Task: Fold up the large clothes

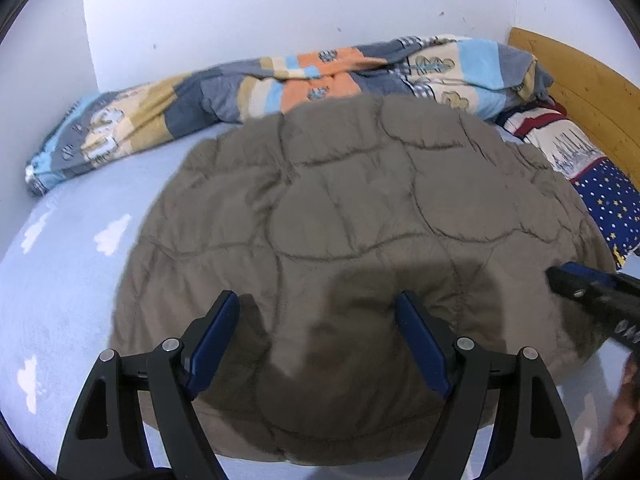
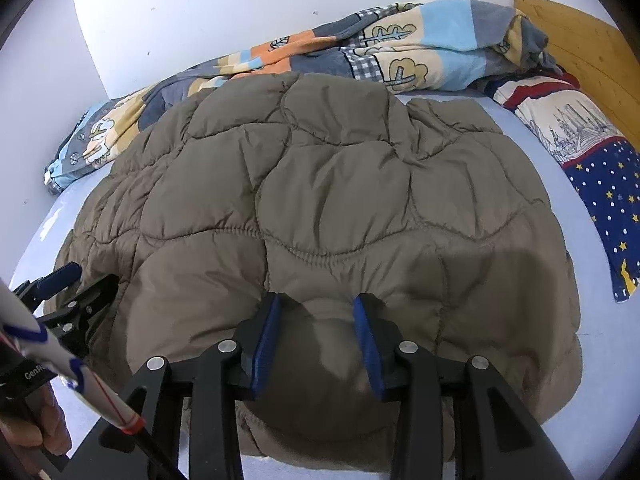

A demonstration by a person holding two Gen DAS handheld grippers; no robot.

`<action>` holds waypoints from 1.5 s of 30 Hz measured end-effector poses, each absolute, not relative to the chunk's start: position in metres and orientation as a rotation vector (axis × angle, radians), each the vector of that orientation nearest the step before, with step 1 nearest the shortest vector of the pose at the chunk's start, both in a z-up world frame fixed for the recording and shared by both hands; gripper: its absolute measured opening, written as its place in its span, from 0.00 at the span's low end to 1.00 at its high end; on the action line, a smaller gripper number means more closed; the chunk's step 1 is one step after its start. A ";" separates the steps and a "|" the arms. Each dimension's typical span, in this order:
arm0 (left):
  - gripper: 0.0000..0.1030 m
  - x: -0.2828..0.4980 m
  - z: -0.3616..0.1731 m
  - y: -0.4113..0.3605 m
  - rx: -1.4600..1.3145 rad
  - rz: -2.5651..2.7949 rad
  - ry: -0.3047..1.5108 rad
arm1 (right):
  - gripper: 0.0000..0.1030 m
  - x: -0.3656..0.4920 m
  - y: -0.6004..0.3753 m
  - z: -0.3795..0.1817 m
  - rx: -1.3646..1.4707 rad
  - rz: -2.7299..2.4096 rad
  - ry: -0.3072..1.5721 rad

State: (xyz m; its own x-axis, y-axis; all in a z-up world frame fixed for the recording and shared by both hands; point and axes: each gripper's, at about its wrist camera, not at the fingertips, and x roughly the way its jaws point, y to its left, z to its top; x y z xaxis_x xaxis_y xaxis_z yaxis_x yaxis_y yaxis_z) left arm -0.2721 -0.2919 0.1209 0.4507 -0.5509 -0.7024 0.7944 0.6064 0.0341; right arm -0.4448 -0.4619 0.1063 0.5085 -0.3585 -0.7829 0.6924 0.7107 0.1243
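**Both tools poised over a folded quilted jacket on the bed**

Directly under the right tool lies the near edge of the brown quilted jacket, a puffy bulge rising between its blue pads. The jaws stand partly apart; whether the pads press on the padding cannot be told. The left tool hangs with its jaws wide apart over the same near edge, gripping nothing.

The jacket spreads ahead of both tools across the pale blue bed sheet, already a compact, rounded bundle. Beyond its far edge lies a bunched patchwork duvet along the white wall; ahead to the right of the tools are a star-printed pillow and a wooden headboard.

The likely trouble: the slippery, springy padding may slide out of a shallow pinch, or the fold may puff open once released. Lifting only the top layer would undo the bundle, and a far sweep could snag the duvet.
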 end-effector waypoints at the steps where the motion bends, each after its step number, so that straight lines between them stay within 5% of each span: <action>1: 0.78 -0.271 0.122 -0.291 0.386 -0.849 0.703 | 0.41 -0.450 -0.463 0.112 0.477 -0.657 0.788; 12: 0.79 -0.239 0.105 -0.283 0.328 -0.761 0.829 | 0.41 -0.504 -0.520 0.087 0.699 -0.818 0.820; 30: 0.79 -0.215 0.125 -0.260 0.274 -0.673 0.823 | 0.49 -0.509 -0.500 0.122 0.552 -0.882 0.806; 45: 0.79 -0.209 0.118 -0.255 0.264 -0.641 0.910 | 0.54 -0.534 -0.517 0.109 0.753 -0.816 0.812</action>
State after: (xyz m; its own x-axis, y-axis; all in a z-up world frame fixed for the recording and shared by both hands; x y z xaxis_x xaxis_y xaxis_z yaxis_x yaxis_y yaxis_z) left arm -0.2086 -0.2552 0.1179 0.4457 -0.4023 -0.7997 0.6174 0.7850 -0.0508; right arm -0.5342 -0.5171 0.1095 0.4353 -0.3215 -0.8409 0.8425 0.4748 0.2546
